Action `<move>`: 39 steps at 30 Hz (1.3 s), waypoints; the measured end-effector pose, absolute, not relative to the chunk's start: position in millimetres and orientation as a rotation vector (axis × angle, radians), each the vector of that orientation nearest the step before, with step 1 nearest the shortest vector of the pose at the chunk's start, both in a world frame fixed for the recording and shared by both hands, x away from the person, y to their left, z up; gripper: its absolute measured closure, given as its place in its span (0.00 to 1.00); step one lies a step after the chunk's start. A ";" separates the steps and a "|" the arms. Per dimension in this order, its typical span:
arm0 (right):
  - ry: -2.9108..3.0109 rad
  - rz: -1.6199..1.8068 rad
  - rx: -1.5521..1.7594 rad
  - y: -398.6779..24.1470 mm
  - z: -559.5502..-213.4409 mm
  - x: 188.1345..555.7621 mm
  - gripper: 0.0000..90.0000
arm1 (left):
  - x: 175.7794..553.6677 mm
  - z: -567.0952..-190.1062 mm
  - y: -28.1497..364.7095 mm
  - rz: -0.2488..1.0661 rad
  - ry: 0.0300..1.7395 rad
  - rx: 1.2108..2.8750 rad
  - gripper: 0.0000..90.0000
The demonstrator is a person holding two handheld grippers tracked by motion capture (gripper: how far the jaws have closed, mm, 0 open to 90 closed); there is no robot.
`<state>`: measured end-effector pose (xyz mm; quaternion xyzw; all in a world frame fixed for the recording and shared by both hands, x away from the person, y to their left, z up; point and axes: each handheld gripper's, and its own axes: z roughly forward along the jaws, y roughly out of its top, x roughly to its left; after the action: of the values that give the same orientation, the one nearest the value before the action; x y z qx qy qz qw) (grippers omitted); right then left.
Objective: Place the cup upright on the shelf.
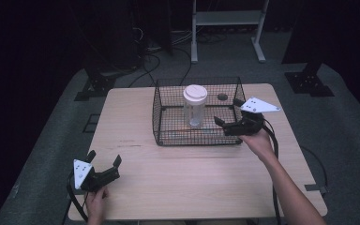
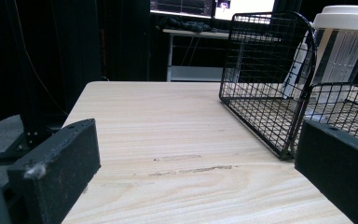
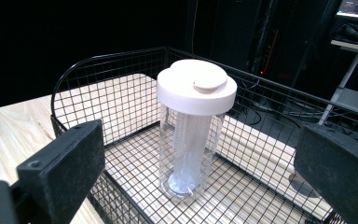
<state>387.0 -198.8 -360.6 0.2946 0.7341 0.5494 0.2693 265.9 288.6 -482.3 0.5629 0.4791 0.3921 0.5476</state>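
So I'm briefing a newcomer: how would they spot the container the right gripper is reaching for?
On the wooden table stands a black wire basket. Upright inside it is a clear plastic jar, the basket's sole content, topped by a wide white lid.

I can't read any text, label, brand, number or sign from here. The white lid [image 3: 196,86] of the clear container [image 3: 189,144] looks plain and unprinted to me, and so does the grey plate [image 1: 259,105] on my right gripper [image 1: 228,117]. The monitor [image 2: 212,7] behind the table glows, but its contents are too small for me to read.
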 end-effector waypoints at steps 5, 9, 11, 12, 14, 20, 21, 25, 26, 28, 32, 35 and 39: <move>1.980 1.472 0.795 -203.3 -363.9 381.9 0.02 | 265.9 -482.4 288.7 0.928 1.135 1.333 0.00; 1.981 1.472 0.798 -207.8 -366.6 376.1 0.02 | 265.8 -482.4 288.6 0.929 1.134 1.334 0.00; 1.981 1.472 0.797 -208.9 -367.5 374.9 0.02 | 265.8 -482.3 288.6 0.928 1.134 1.334 0.00; 1.978 1.471 0.796 -209.9 -368.4 373.5 0.02 | 265.7 -482.3 288.5 0.929 1.134 1.333 0.00; 1.986 1.469 0.801 -212.5 -369.9 370.2 0.02 | 265.8 -482.3 288.3 0.931 1.133 1.335 0.00; 1.976 1.464 0.801 -217.8 -372.5 364.8 0.02 | 265.9 -482.3 288.3 0.931 1.133 1.334 0.00; 1.976 1.464 0.801 -217.8 -372.5 364.8 0.02 | 265.9 -482.3 288.3 0.931 1.133 1.334 0.00; 1.985 1.456 0.810 -221.3 -376.5 362.4 0.02 | 265.8 -482.3 288.3 0.931 1.132 1.337 0.00; 1.984 1.452 0.807 -223.1 -378.9 360.1 0.02 | 265.8 -482.3 288.3 0.932 1.133 1.336 0.00; 1.988 1.450 0.814 -225.0 -380.7 358.3 0.02 | 265.7 -482.4 288.7 0.930 1.135 1.334 0.00; 1.996 1.439 0.826 -230.3 -385.1 354.4 0.02 | 265.8 -482.3 288.6 0.930 1.134 1.334 0.00; 1.987 1.443 0.829 -233.2 -386.6 352.6 0.02 | 265.9 -482.2 288.0 0.933 1.133 1.340 0.00; 1.990 1.441 0.844 -238.6 -389.5 350.8 0.02 | 265.9 -482.3 288.5 0.929 1.135 1.335 0.00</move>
<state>350.8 -238.6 -389.5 0.3131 0.7378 0.5343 0.2685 265.9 288.5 -482.3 0.5635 0.4790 0.3918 0.5472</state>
